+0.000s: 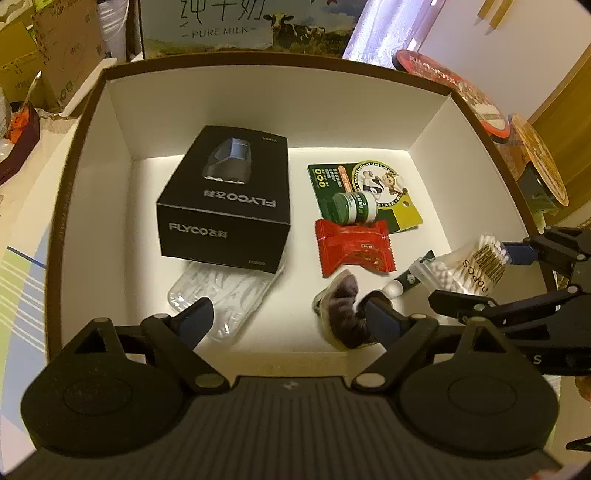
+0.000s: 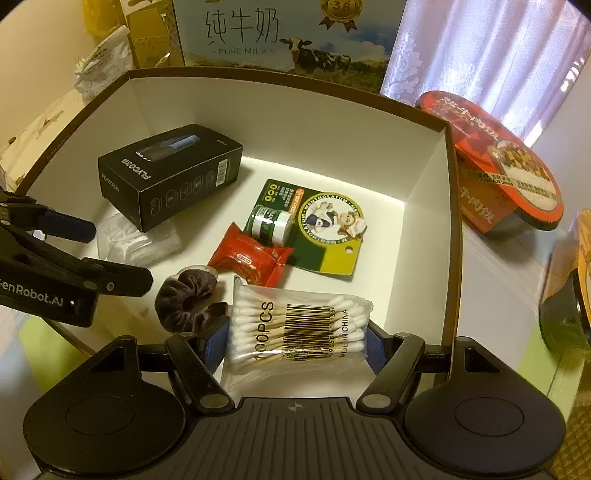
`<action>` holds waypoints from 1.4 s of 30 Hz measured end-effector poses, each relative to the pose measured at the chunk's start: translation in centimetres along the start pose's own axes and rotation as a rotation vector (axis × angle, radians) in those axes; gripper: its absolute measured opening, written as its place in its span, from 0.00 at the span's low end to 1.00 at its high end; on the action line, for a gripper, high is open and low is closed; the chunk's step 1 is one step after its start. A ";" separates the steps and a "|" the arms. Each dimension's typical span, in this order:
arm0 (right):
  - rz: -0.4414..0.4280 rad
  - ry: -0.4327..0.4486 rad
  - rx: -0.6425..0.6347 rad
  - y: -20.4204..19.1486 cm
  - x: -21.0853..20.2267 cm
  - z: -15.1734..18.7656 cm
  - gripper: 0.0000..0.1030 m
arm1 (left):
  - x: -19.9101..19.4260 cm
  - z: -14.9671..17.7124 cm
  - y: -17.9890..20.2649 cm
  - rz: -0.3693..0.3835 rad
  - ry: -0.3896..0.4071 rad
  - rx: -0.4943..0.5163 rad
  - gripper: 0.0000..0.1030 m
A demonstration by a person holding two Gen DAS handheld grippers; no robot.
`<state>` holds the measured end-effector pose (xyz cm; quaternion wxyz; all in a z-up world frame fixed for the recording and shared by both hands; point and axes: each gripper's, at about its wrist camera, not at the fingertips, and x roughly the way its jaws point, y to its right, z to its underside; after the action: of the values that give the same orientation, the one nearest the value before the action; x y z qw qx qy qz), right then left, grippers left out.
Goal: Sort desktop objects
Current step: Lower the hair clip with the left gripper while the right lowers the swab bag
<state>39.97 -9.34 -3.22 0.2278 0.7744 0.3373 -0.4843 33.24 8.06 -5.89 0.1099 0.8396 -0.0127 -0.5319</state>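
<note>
A brown-rimmed white box holds a black FLYCO carton, a clear bag of white pieces, a green jar on its card, a red snack packet and a dark velvet scrunchie. My left gripper stands open over the box floor. The scrunchie lies beside its right finger, not pinched. My right gripper is shut on a pack of cotton swabs just above the box's near right corner. The left gripper shows at the left of the right wrist view.
A pure milk carton stands behind the box. A red instant-meal bowl sits to the right of the box wall, with an orange-lidded tub nearer. Cardboard boxes stand at the far left.
</note>
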 end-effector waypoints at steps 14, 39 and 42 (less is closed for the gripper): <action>-0.027 -0.004 -0.004 -0.8 -0.2 -0.2 0.73 | -0.8 0.3 -0.5 -0.074 0.036 0.049 0.85; -0.084 -0.046 0.121 0.3 -0.8 0.5 0.98 | -2.0 0.4 0.4 -0.060 0.051 0.080 0.90; -0.084 -0.028 0.137 0.4 -1.5 0.8 0.98 | -2.5 0.5 0.6 -0.057 0.060 0.084 0.90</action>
<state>39.32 -10.55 -2.20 0.1583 0.7667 0.3323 -0.5261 31.81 7.73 -3.74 0.0598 0.8591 -0.0075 -0.5082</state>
